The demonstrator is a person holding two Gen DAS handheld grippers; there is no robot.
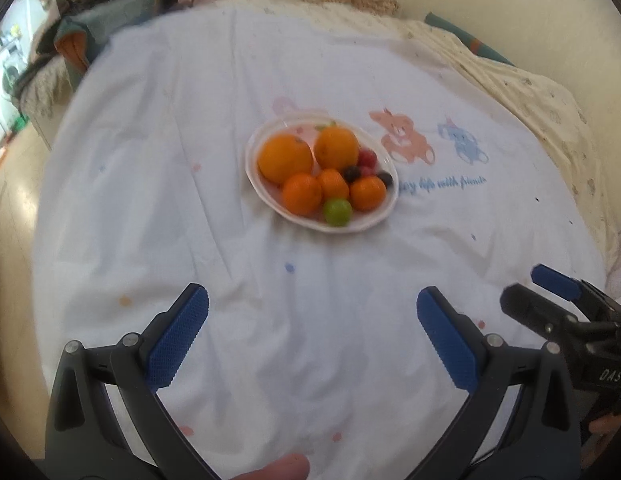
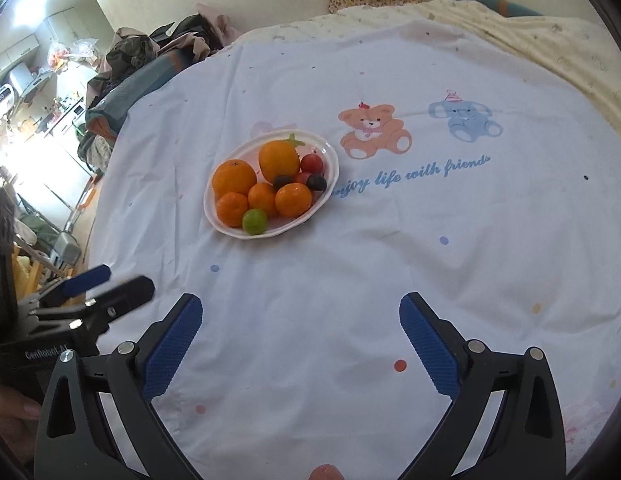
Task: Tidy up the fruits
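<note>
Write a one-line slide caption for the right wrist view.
Open right gripper faces a white plate of oranges, a lime and small dark fruits on a bear-print sheet.

A bed (image 2: 350, 300) covered by a white sheet (image 2: 450, 260) printed with a bear, an elephant and dots carries a white oval plate (image 2: 330, 156) of fruit near its middle, with a cream floral blanket (image 2: 550, 36) along the far edge.

Colours on my bed feed
I see orange fruits (image 2: 234, 178), one green lime (image 2: 254, 221), white plate (image 2: 270, 233), white sheet (image 2: 390, 260) printed with pastel bears.
</note>
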